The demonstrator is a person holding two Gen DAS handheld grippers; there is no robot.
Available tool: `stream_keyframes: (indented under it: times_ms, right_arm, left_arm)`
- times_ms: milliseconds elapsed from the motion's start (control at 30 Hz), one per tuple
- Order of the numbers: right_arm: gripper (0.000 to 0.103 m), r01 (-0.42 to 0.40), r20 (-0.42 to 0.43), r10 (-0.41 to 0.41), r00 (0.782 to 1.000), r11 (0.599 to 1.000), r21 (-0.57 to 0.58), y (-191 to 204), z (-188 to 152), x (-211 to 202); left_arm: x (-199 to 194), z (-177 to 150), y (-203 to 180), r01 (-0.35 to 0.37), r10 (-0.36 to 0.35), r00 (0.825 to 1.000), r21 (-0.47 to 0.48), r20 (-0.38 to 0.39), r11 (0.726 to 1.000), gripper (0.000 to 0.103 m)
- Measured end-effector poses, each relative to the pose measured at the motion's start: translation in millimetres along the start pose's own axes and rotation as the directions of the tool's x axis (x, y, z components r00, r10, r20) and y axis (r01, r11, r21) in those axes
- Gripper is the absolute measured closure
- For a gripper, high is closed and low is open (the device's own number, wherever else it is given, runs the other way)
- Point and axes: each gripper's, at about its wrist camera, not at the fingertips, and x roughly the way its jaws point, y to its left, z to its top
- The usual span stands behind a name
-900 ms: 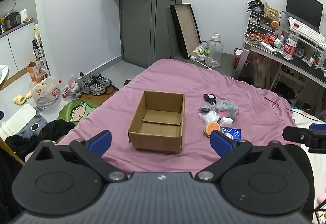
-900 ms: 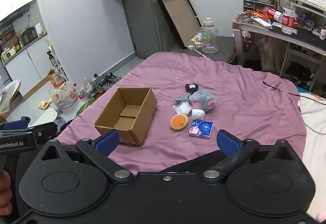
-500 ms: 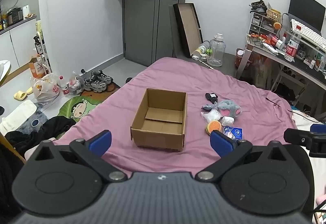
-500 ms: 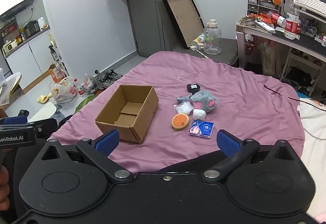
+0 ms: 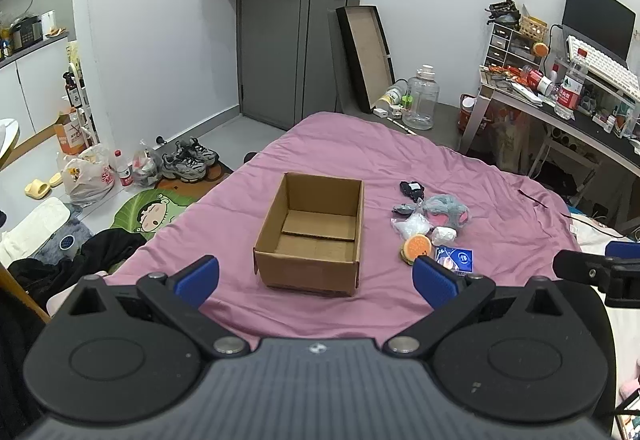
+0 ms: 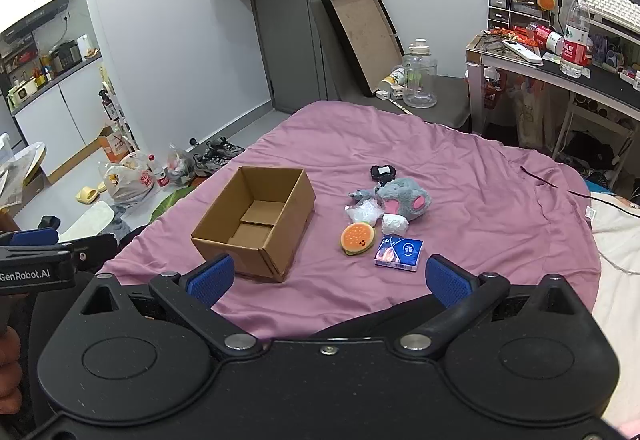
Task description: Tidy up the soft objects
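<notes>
The left gripper hangs above the near edge of the pink bedspread, jaws spread wide and holding nothing. Straight ahead of it sits an open cardboard box. The right gripper is likewise wide open and empty. Ahead of it lie a burger-shaped toy, a blue tissue pack, a grey plush and a white wad, clustered right of the box.
</notes>
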Motion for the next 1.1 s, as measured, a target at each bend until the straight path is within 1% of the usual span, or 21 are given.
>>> stream_keyframes:
  times_ms: [267,633,1100]
  right_arm:
    - [0.000,-0.013,-0.005,0.013,1.000,1.000,-0.001,0.9,-0.6,2.0]
    - [0.000,-0.011,0.004,0.011,1.000,1.000,0.007,-2.5,-1.1,-2.4]
    - [0.000,-0.008,-0.004,0.008,1.000,1.000,0.005,-1.4,-3.1,0.6]
  left_arm:
    - [-0.2,3.7,-3.3,0.000,0.000,1.000,0.009,-0.004,1.000,0.001]
    - [-6.3,0.3,-4.9,0.010,-0.010,1.000,0.012,0.009,1.000,0.001]
    - [-4.6,1.3,-7.5,0.022,-0.022,1.000,0.016,-0.003,1.000,0.001]
